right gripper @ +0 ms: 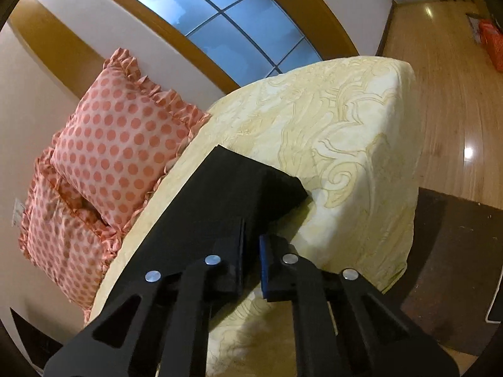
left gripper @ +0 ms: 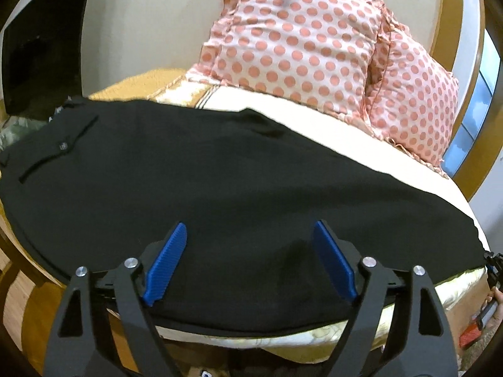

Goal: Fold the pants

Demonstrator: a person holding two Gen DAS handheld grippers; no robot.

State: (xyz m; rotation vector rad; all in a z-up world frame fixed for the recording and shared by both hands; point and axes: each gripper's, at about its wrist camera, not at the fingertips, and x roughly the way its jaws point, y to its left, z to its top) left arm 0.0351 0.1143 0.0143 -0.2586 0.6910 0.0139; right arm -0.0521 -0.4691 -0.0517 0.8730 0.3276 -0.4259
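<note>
Left hand-held gripper [left gripper: 250, 259] spread over pants [left gripper: 220, 172] on bed [right gripper: 345, 119]; right hand-held gripper [right gripper: 251, 260] nearly pressed together, grip unclear; likely mid-fold, next carry leg end over.

Pants [left gripper: 220, 172] on bed [right gripper: 345, 119], pillows [left gripper: 298, 40] behind.

Black pants [left gripper: 220, 172]; pink polka-dot pillows [left gripper: 295, 40]; pale yellow floral bedspread [right gripper: 345, 125]; blue claw pads [left gripper: 166, 260]

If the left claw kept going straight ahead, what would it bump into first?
Probably the pants. The left claw is open and hangs right over the black cloth, which fills the way ahead. The pillows come only after that, though depth is hard to judge.
</note>
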